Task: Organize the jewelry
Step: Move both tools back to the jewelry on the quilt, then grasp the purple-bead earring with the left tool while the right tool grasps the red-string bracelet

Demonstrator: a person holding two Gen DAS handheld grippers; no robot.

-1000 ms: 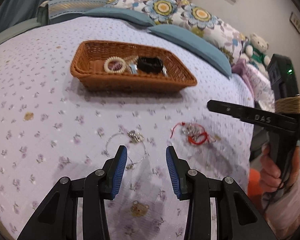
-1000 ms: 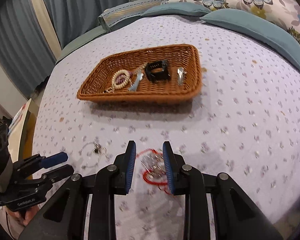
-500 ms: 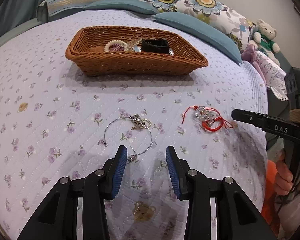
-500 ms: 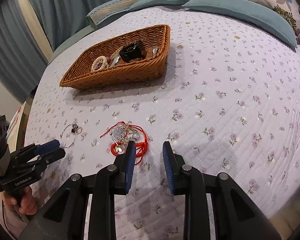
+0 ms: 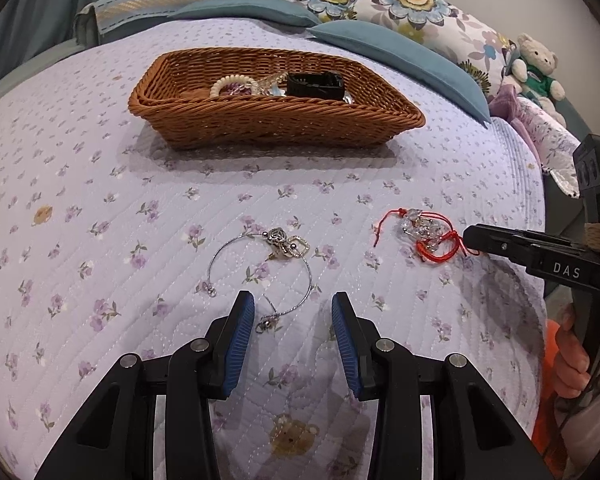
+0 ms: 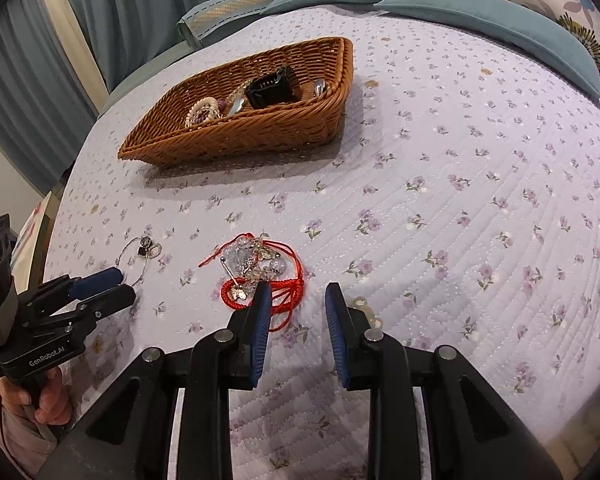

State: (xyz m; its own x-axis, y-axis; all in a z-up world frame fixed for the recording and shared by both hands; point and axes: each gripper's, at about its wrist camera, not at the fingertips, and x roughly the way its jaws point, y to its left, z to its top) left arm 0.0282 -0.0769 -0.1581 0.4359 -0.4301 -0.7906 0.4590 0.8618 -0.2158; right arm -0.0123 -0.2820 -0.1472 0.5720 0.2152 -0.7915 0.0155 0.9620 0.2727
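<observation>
beyond the pillows, only the left wrist view shows a teddy bear point(image 5: 537, 65).

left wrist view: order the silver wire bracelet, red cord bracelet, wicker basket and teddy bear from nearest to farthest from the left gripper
1. silver wire bracelet, its clasp end lying between the left gripper tips
2. red cord bracelet, off to the right on the quilt
3. wicker basket, straight ahead, mid-bed
4. teddy bear, far right by the pillows
</observation>
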